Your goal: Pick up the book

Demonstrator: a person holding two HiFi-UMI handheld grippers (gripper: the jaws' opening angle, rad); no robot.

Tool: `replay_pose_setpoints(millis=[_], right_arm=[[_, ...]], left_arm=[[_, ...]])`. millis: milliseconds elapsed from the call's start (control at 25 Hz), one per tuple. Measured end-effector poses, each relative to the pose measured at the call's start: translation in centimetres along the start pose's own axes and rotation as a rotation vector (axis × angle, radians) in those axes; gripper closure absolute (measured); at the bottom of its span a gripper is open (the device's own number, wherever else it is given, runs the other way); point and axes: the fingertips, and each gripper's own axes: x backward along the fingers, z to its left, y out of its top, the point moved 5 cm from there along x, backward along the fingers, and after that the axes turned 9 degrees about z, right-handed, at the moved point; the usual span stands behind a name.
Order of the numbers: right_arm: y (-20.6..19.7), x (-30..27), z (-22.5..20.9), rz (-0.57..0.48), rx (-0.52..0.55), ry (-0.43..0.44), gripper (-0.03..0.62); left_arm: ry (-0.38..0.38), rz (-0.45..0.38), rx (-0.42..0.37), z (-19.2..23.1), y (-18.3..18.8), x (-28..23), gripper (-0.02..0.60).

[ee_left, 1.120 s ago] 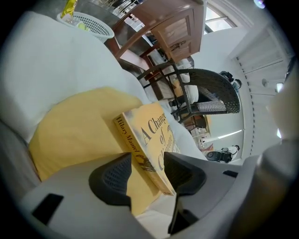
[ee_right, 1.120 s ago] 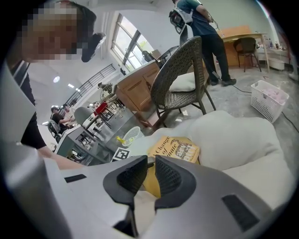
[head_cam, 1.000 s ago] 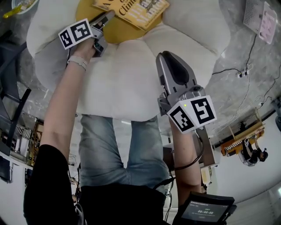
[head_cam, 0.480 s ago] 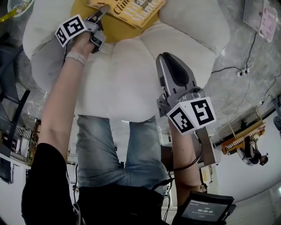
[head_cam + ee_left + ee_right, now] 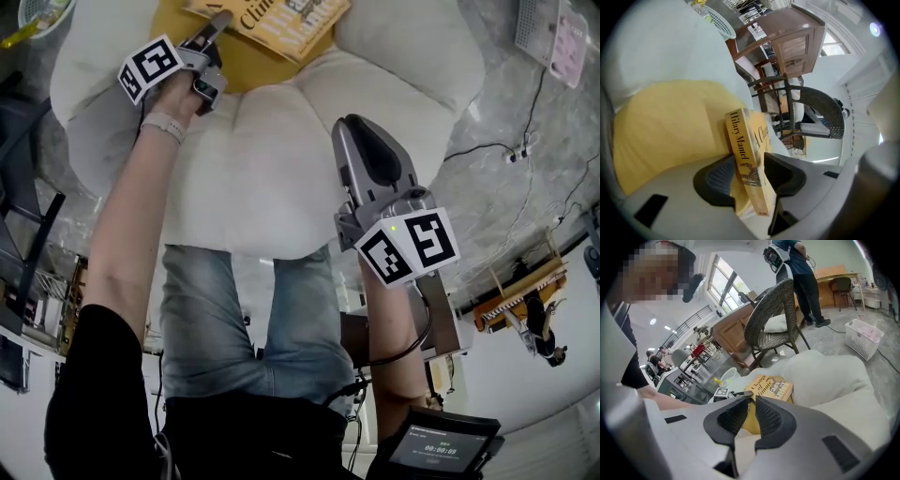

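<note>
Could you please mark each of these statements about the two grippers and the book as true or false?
1. The left gripper has a jaw on each side of the book. True.
2. The right gripper is holding the book. False: its jaws are close together with nothing between them, and it is held back over a white petal of the cushion.
3. The book is at the cushion's yellow centre. True.
4. The book's cover is blue. False: it is yellow with dark lettering.
5. A wicker chair stands beyond the cushion. True.
</note>
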Motion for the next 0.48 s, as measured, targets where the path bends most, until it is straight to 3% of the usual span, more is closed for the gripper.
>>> replay_pose_setpoints(millis=[160, 480], right_arm=[[-0.1, 0.5, -0.6, -0.003, -0.011, 0.001, 0.530], [-0.4, 1.1, -0.7, -0.017, -0.028, 0.005, 0.530]], left_arm=[[-0.124, -0.030, 0.025, -1.2, 0.7, 0.1, 0.416], [-0.199, -0.051, 0.050, -2.3, 1.0, -0.2, 0.415]])
